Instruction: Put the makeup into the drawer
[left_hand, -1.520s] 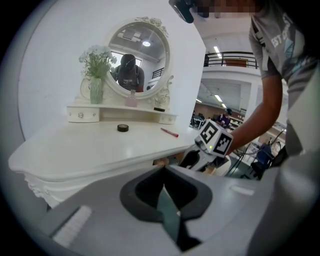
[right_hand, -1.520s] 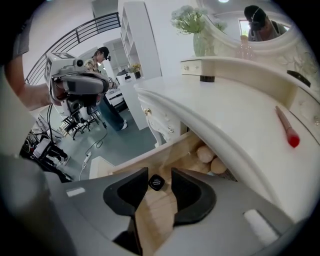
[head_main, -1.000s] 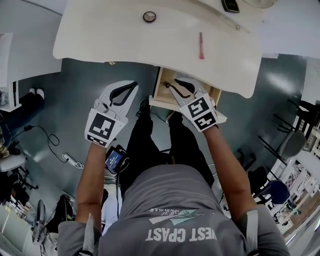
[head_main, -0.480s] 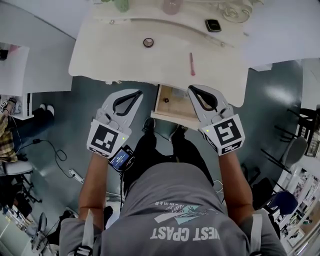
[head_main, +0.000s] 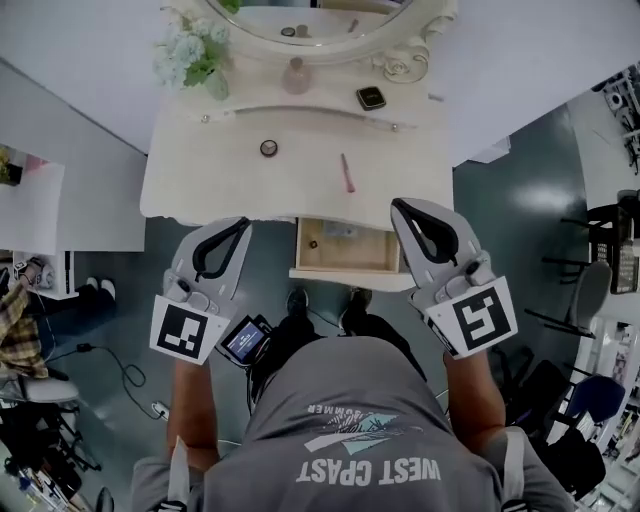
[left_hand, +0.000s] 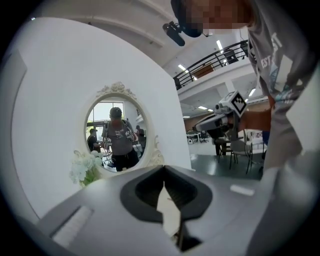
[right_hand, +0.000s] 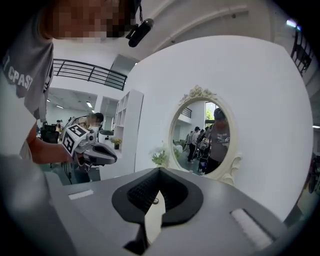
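Note:
The cream dressing table (head_main: 200, 190) carries a pink makeup stick (head_main: 347, 172), a small round compact (head_main: 268, 148) and a dark compact (head_main: 371, 97) on its back ledge. Its wooden drawer (head_main: 345, 270) stands pulled out, with a small dark item (head_main: 313, 243) and a pale item (head_main: 340, 232) inside. My left gripper (head_main: 243, 222) hangs left of the drawer, shut and empty. The right gripper (head_main: 398, 204) is at the drawer's right corner, also shut with nothing in it. In the gripper views both jaw pairs (left_hand: 164, 170) (right_hand: 160, 172) meet tip to tip and face the oval mirror (left_hand: 116, 132).
White flowers (head_main: 190, 50) and a pink bottle (head_main: 297, 75) stand at the back by the mirror (head_main: 320, 15). A white side table (head_main: 40, 200) is on the left, chairs (head_main: 590, 290) on the right, and cables (head_main: 120, 370) lie on the grey floor. My legs are below the drawer.
The right gripper has come up out of the drawer and its jaws have closed empty. The left gripper has risen too. The head view has tilted up and now takes in the mirror.

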